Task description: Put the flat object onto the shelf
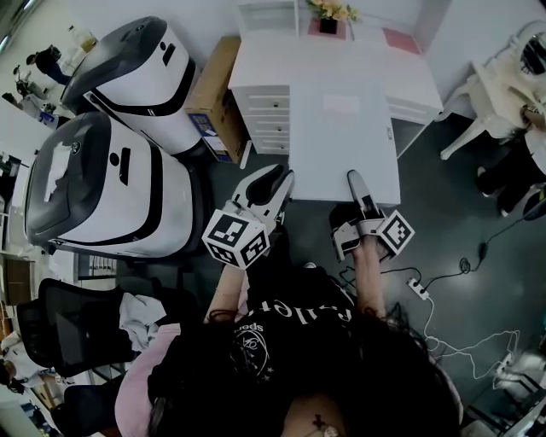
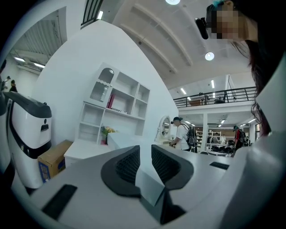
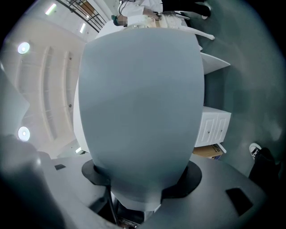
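We've the flat panel (image 1: 341,136) pinched in the left fingers (image 1: 256,189), right fingers (image 1: 358,192) clamped wide across it; carry it level to the shelf (image 2: 114,105).

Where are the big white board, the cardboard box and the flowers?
white board (image 1: 341,145): head view, middle of its flat face.
cardboard box (image 1: 215,90): head view, its brown top.
flowers (image 1: 328,10): head view, the yellow blooms.

Flat panel (image 1: 341,145) is plain white, same as the shelf (image 2: 92,120). Cardboard box (image 1: 217,94) is brown, floor (image 1: 444,222) dark grey, and the marker cubes (image 1: 236,241) have black-and-white squares.
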